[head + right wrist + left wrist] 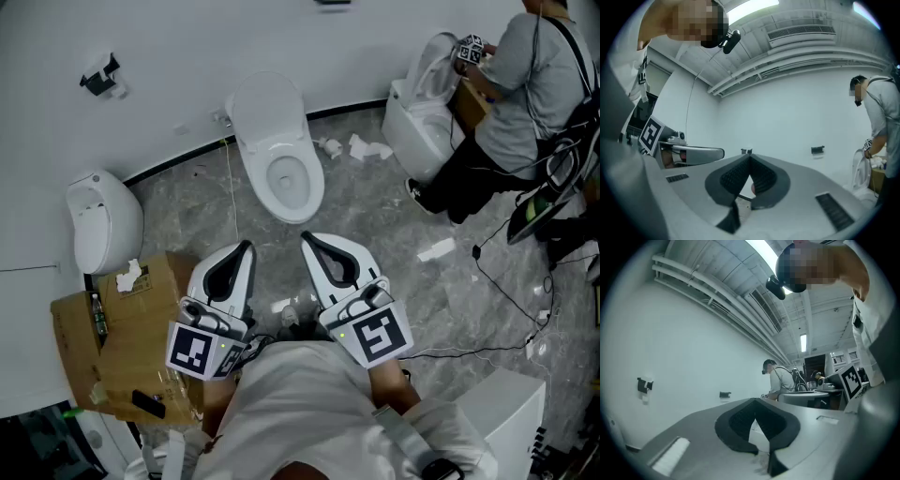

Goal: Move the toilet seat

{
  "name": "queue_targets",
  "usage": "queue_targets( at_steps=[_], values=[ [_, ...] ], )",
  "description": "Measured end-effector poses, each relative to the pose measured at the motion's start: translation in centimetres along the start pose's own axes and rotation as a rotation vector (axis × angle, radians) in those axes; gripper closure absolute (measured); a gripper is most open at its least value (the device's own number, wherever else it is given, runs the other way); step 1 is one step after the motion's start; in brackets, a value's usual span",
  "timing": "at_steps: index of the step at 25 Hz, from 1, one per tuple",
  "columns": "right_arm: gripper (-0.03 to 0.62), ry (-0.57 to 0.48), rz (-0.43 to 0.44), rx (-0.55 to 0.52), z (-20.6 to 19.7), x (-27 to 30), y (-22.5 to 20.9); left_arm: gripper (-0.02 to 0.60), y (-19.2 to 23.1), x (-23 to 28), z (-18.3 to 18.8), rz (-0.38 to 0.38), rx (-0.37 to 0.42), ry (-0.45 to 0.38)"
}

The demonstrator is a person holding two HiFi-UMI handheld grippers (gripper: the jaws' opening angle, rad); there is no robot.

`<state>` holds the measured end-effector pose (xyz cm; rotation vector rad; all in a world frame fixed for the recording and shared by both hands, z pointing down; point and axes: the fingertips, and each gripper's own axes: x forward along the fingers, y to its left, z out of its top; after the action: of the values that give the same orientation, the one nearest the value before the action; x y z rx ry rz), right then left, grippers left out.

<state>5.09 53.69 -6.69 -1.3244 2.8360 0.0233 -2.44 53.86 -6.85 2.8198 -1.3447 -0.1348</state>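
Note:
A white toilet (277, 150) stands against the wall straight ahead in the head view. Its lid (267, 108) is raised and the seat ring (311, 187) lies down on the bowl. My left gripper (246, 247) and right gripper (307, 238) are held close to my body, side by side, well short of the toilet. Both point toward it, shut with nothing between the jaws. The left gripper view shows the shut left gripper (754, 401) against bare wall and ceiling. In the right gripper view the right gripper (749, 157) is also shut. The toilet is out of both gripper views.
Another person (525, 94) bends over a second toilet (422, 122) at the right. A white wall fixture (101, 220) and an open cardboard box (131, 347) are at the left. Crumpled paper (370, 147) lies by the toilet, cables (506, 291) trail across the grey floor at the right.

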Motion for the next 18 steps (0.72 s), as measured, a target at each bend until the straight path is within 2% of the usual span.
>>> queue_targets(
  at_steps=[12, 18],
  values=[
    [0.591, -0.043, 0.016, 0.005, 0.6, -2.3, -0.6, 0.583, -2.1, 0.2, 0.0, 0.026, -0.001, -0.004],
    [0.591, -0.043, 0.033, -0.008, 0.6, -3.3, -2.2, 0.582, -3.1, 1.3, -0.2, 0.064, 0.015, 0.009]
  ],
)
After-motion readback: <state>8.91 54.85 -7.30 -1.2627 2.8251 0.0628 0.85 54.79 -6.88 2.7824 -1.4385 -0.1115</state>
